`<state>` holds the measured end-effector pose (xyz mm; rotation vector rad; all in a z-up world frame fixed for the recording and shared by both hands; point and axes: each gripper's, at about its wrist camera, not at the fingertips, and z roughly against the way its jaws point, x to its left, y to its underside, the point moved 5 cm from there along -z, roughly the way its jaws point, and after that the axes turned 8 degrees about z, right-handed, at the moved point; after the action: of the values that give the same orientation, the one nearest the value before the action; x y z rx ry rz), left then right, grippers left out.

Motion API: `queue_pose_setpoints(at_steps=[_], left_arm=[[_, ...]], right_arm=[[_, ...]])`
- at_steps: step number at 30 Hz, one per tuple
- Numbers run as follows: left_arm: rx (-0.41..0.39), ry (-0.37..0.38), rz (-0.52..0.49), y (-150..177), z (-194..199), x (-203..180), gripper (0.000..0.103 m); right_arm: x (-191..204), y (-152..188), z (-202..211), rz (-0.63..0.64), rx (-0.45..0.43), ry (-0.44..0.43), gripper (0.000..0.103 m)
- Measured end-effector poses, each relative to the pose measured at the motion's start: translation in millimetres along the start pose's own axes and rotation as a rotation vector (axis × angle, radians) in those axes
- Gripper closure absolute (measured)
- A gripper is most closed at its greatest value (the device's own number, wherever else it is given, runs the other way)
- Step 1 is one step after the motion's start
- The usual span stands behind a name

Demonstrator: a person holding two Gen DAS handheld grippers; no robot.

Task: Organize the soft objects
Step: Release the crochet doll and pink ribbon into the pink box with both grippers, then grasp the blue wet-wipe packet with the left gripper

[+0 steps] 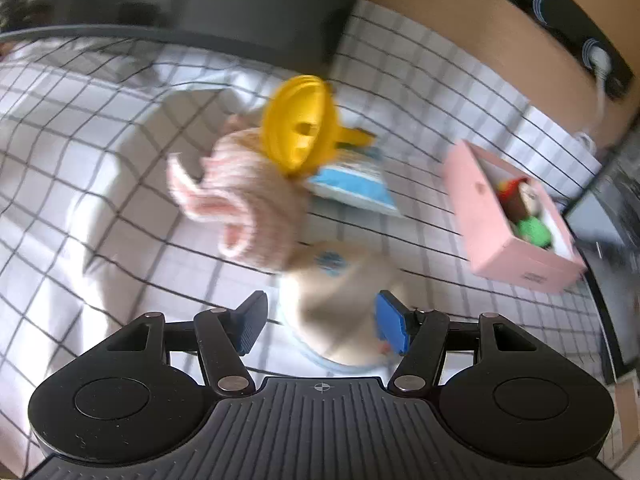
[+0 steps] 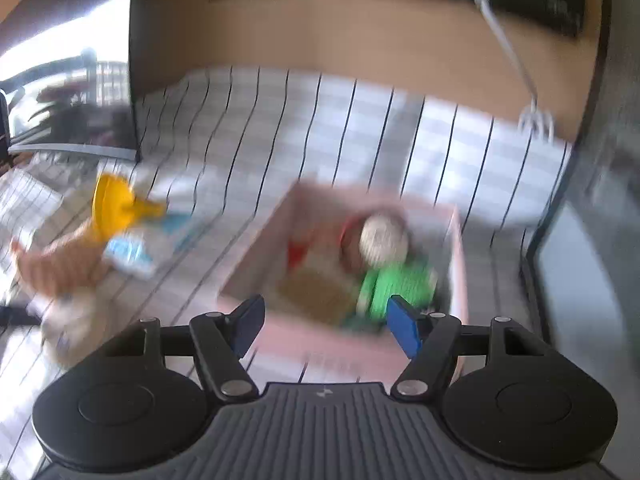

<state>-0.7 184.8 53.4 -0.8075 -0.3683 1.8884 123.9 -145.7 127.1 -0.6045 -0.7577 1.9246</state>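
In the left wrist view my left gripper [image 1: 322,322] is open above a cream plush toy [image 1: 340,300] that lies between its jaws, untouched. A pink knitted piece [image 1: 240,204] lies just beyond it. A pink box [image 1: 516,216] at the right holds a soft doll in red and green [image 1: 524,208]. In the blurred right wrist view my right gripper [image 2: 326,326] is open and empty over the near edge of the pink box [image 2: 280,240], with the doll [image 2: 384,256] inside. The cream plush [image 2: 76,320] and the pink knit [image 2: 60,264] lie at the left.
A yellow plastic funnel [image 1: 298,126] and a blue-and-white packet [image 1: 352,180] lie behind the knit on the white checked cloth [image 1: 80,160]. A dark bin [image 1: 240,8] stands at the back, a brown wall [image 2: 360,44] behind, and a dark edge [image 2: 560,260] to the right.
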Motion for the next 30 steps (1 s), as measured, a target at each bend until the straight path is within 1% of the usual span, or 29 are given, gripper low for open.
queue_pose_setpoints(at_steps=[3, 6, 8, 10, 12, 14, 15, 17, 20, 21, 22, 23, 24, 25, 28, 30], left_arm=[[-0.003, -0.012, 0.034, -8.2, -4.8, 12.4, 0.038], [0.012, 0.0, 0.051, -12.8, -13.4, 20.4, 0.038], [0.02, 0.01, 0.084, -17.0, -17.6, 25.0, 0.038], [0.012, 0.03, 0.098, -21.1, -14.4, 26.0, 0.038], [0.02, 0.077, 0.079, -26.9, -7.4, 20.8, 0.038], [0.037, 0.153, 0.036, -35.8, 0.7, 8.4, 0.038], [0.042, 0.18, 0.007, -40.4, 4.1, 1.6, 0.038], [0.032, 0.205, -0.043, -51.7, 6.7, -12.5, 0.038], [-0.001, 0.235, -0.085, -76.4, 6.3, -33.1, 0.038], [-0.018, 0.233, -0.097, -85.4, 4.1, -39.5, 0.038], [-0.028, 0.215, -0.107, -91.3, -0.4, -43.4, 0.038], [-0.029, 0.178, -0.121, -97.9, -9.8, -46.6, 0.038], [-0.012, 0.143, -0.133, -102.8, -24.3, -48.0, 0.038], [0.004, 0.127, -0.131, -105.2, -36.5, -47.1, 0.038], [0.068, 0.092, -0.066, -107.2, -83.1, -40.0, 0.038], [0.079, 0.068, -0.035, -108.0, -106.7, -37.9, 0.038]], right_arm=[[13.7, 21.7, 3.8, -0.029, 0.034, -0.043, 0.033], [38.0, 31.0, 5.0, -0.021, 0.045, -0.125, 0.029], [59.6, 32.7, 7.0, 0.021, 0.035, -0.171, 0.028], [86.8, 30.1, 10.4, 0.105, 0.0, -0.205, 0.025], [109.6, 24.0, 9.0, 0.189, -0.034, -0.213, 0.022], [126.5, 19.1, 3.3, 0.209, -0.037, -0.222, 0.021], [135.3, 15.9, -1.2, 0.201, -0.03, -0.243, 0.021], [152.3, 12.9, -8.6, 0.207, -0.008, -0.277, 0.021], [178.8, 13.6, -9.2, 0.281, -0.005, -0.275, 0.021], [182.7, 14.5, -5.8, 0.3, -0.013, -0.278, 0.021], [184.4, 15.9, -3.0, 0.309, -0.017, -0.284, 0.021], [183.0, 18.0, -0.6, 0.312, -0.014, -0.286, 0.021], [178.2, 19.8, -1.5, 0.305, -0.005, -0.277, 0.021], [172.6, 22.8, -1.0, 0.291, 0.005, -0.258, 0.021], [149.5, 32.8, -1.2, 0.227, 0.044, -0.188, 0.021], [132.4, 41.3, -0.8, 0.174, 0.072, -0.146, 0.021]])
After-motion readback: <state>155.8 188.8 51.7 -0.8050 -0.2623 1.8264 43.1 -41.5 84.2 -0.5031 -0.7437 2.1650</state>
